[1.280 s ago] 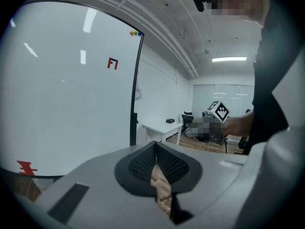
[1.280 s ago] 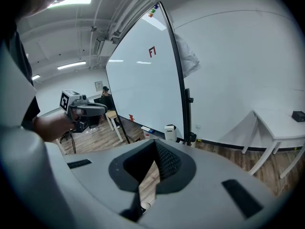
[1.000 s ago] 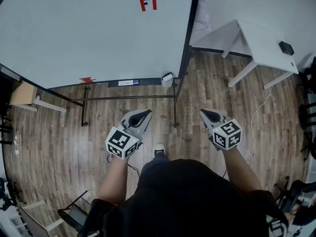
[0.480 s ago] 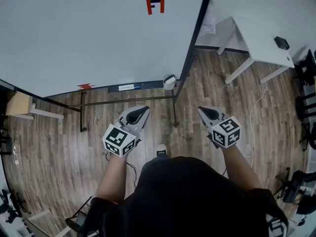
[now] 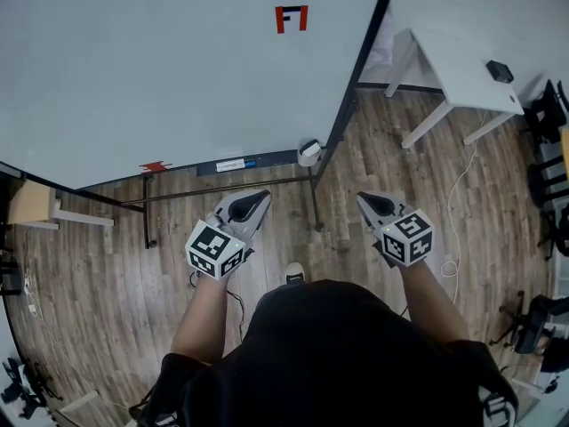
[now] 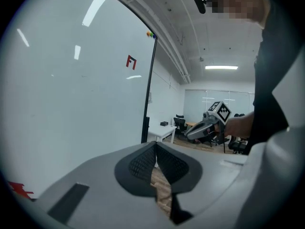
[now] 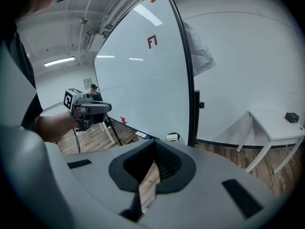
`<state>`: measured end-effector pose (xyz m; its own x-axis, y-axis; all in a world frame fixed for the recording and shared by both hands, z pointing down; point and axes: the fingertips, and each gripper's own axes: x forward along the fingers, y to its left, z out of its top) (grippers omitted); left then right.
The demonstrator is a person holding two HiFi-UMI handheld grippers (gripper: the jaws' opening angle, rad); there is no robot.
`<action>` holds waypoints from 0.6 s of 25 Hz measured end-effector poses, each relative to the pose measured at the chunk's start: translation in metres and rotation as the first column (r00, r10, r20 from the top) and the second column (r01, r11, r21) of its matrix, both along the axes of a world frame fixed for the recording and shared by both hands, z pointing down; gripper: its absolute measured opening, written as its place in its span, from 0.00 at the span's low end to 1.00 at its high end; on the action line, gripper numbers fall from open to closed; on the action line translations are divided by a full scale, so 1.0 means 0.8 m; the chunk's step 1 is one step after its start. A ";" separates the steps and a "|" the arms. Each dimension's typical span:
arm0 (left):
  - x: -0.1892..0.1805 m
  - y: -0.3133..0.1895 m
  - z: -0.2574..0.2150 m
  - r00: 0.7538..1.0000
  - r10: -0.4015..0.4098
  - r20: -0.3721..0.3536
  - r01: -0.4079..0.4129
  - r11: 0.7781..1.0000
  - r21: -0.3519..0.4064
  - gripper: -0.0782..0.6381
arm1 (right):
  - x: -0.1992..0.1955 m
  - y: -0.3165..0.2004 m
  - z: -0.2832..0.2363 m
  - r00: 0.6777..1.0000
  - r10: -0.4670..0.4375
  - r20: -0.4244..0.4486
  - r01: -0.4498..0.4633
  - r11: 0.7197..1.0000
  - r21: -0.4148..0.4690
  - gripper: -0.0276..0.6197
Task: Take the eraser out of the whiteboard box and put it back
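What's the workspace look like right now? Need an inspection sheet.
Surface: wood floor; whiteboard on a stand, red mark near its top.
Job's things: small white box at the right end of the board's tray; eraser not made out.
Clutter: red piece and label strip along the board's bottom edge.
Grippers: left gripper and right gripper both shut, empty, held over the floor.
Cables: white cable on the floor at right.
Surroundings: white table bearing a small black thing; chairs beyond.

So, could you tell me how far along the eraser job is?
Nothing looks done: the eraser seems to sit in the whiteboard box. Nothing in hand: left hand-held gripper and right hand-held gripper are shut, empty, away from it. Taking out and returning remain.
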<state>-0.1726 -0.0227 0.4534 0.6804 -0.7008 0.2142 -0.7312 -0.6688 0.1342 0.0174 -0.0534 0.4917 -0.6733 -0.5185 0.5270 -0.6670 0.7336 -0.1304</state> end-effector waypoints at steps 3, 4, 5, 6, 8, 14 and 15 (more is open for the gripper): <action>-0.003 -0.002 0.003 1.000 0.017 -0.001 -0.017 1.000 -0.004 0.13 | -0.002 0.000 0.001 1.000 0.017 -0.008 -0.017 1.000 -0.003 0.03; -0.004 -0.002 0.004 1.000 0.021 -0.002 -0.021 1.000 -0.007 0.13 | -0.002 0.000 0.001 1.000 0.021 -0.009 -0.021 1.000 -0.005 0.03; -0.005 -0.002 0.006 1.000 0.025 -0.003 -0.025 1.000 -0.009 0.13 | -0.003 0.000 0.001 1.000 0.024 -0.010 -0.024 1.000 -0.006 0.03; -0.006 -0.002 0.006 1.000 0.029 -0.002 -0.029 1.000 -0.011 0.13 | -0.004 0.000 0.001 1.000 0.026 -0.012 -0.026 1.000 -0.007 0.03; -0.008 -0.003 0.007 0.999 0.039 0.001 -0.039 0.999 -0.012 0.13 | -0.005 0.000 0.000 0.999 0.031 -0.016 -0.031 0.999 -0.006 0.03; -0.013 -0.004 0.007 0.998 0.064 0.009 -0.064 0.998 -0.009 0.13 | -0.013 0.001 -0.001 0.999 0.043 -0.020 -0.043 0.999 0.000 0.03; -0.014 -0.004 0.007 0.998 0.069 0.012 -0.069 0.998 -0.010 0.13 | -0.014 0.001 -0.002 0.999 0.046 -0.019 -0.046 0.999 0.002 0.03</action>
<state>-0.1837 -0.0258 0.4590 0.7244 -0.6501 0.2293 -0.6849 -0.7166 0.1320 0.0063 -0.0530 0.4903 -0.6386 -0.5498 0.5385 -0.7026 0.7020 -0.1164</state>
